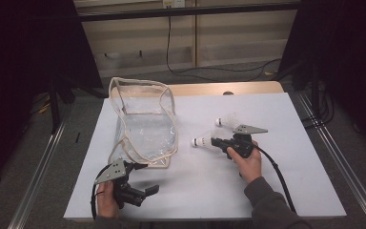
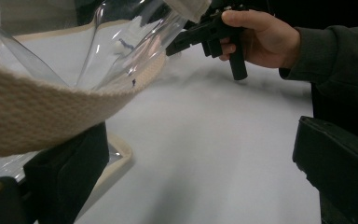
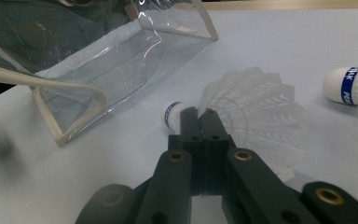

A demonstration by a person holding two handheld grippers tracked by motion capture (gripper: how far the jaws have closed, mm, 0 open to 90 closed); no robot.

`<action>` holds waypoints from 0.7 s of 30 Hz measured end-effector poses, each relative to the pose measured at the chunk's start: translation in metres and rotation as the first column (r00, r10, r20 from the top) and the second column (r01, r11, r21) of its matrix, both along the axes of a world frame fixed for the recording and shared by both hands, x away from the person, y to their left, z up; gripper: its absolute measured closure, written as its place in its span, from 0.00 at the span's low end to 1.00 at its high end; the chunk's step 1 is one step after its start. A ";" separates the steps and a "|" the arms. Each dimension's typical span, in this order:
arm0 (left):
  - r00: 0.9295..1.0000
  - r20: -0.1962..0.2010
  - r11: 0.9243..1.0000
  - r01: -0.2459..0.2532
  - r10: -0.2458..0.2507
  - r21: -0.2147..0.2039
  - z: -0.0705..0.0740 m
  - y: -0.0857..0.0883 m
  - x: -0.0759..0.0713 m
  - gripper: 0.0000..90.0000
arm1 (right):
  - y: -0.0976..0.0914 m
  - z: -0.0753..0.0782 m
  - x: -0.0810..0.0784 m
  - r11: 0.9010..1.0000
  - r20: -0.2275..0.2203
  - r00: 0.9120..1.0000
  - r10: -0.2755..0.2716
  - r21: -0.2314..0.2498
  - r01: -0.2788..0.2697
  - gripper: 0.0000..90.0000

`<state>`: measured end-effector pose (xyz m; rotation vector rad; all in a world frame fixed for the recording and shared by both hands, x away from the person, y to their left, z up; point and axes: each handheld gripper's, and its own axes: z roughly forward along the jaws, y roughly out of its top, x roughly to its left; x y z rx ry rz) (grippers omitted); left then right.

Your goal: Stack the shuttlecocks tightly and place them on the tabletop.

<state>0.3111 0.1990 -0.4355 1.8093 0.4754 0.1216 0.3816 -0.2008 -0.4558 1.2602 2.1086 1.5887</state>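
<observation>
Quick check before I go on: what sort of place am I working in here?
Probably a lab or test bench, not a home: a white table framed by dark curtains, metal rails on a grey floor, and cables trailing along the wall. On it lie a clear bag and two shuttlecocks.

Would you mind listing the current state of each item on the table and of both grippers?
Clear bag: on its side, mouth open toward the left gripper.
Nearer shuttlecock: lying on the table, feathers pinched by the right gripper.
Farther shuttlecock: lying loose on the table, untouched.
Left gripper: jaws open, one under the bag's fabric rim.
Right gripper: jaws shut on the nearer shuttlecock.
</observation>
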 end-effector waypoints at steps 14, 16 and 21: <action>1.000 0.001 1.000 -0.001 0.001 -0.001 0.000 0.000 0.000 0.04 | -0.003 -0.003 0.000 0.991 0.006 0.999 -0.045 -0.128 0.045 0.84; 1.000 -0.001 1.000 -0.002 0.002 0.001 0.000 0.000 0.000 0.04 | -0.003 -0.003 0.000 0.989 0.010 0.998 -0.059 -0.133 0.060 0.77; 1.000 -0.002 1.000 -0.003 0.003 0.000 0.000 0.000 0.000 0.04 | -0.007 -0.001 0.000 0.987 0.001 0.997 -0.077 -0.141 0.076 0.61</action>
